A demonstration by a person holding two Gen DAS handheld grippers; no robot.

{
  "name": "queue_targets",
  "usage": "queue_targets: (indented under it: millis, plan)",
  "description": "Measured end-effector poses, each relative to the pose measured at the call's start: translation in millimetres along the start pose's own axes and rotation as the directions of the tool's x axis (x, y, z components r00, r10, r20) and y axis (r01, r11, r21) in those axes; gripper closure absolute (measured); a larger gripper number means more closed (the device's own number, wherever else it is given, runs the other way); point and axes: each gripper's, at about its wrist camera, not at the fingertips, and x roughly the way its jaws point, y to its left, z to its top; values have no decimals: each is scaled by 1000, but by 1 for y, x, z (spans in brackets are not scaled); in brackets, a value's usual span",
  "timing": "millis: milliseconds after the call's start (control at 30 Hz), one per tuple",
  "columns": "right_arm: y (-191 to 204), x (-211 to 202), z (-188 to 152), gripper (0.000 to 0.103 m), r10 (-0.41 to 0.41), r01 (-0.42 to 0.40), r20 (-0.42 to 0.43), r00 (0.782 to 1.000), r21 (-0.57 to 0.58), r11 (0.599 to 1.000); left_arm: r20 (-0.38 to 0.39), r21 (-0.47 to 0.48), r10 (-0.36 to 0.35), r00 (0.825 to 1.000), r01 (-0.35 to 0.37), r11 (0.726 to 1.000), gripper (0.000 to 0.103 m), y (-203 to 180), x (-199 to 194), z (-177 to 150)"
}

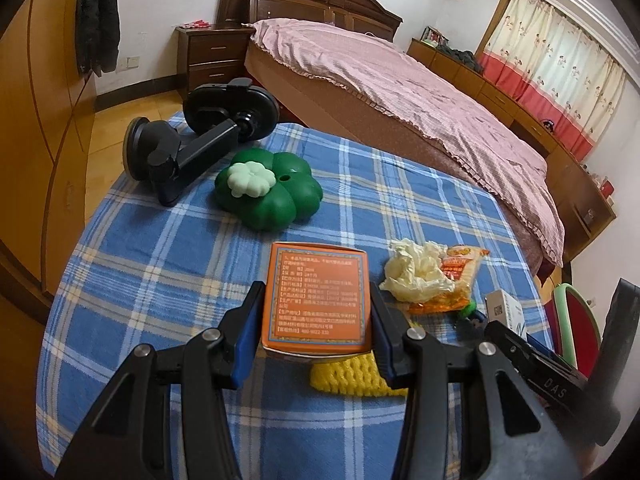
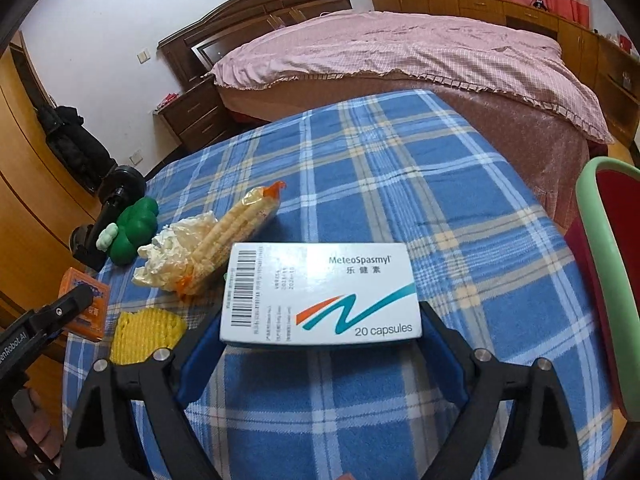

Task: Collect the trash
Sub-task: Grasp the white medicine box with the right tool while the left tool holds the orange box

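I hold the small orange cardboard box clamped in my left gripper and the white capsule carton in my right gripper above the blue checked tablecloth, both light and crushable, so flat sides are best.

Bedroom, white walls; a dark wood headboard backs a bed under a pink ruffled cover, a dark nightstand beside it. Orange-brown wardrobe with a black coat hung on it; wood floor. Low cabinets run beneath cream-and-red curtains, daylight showing through.
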Motion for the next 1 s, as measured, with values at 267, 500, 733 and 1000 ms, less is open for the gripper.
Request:
queue_targets:
  millis: [267, 500, 733, 1000]
  plan:
    - [-8, -25, -5, 12, 3, -4, 43, 999, 18, 1000, 5, 26, -26, 1000, 26, 999, 55, -14, -10, -5]
    - [-14, -55, -11, 12, 17, -19, 82, 996, 29, 999, 11, 54, -56, 998, 55, 997, 55, -31, -20, -10]
    - [-27, -85, -19, 12, 15, -21, 127, 992, 47, 999, 8, 80, -90, 996, 89, 993, 55, -49, -30, -16]
    - [-52, -116, -30, 12, -8, -8, 169, 986, 89, 996, 3, 115, -128, 992, 127, 985, 55, -74, -43, -26]
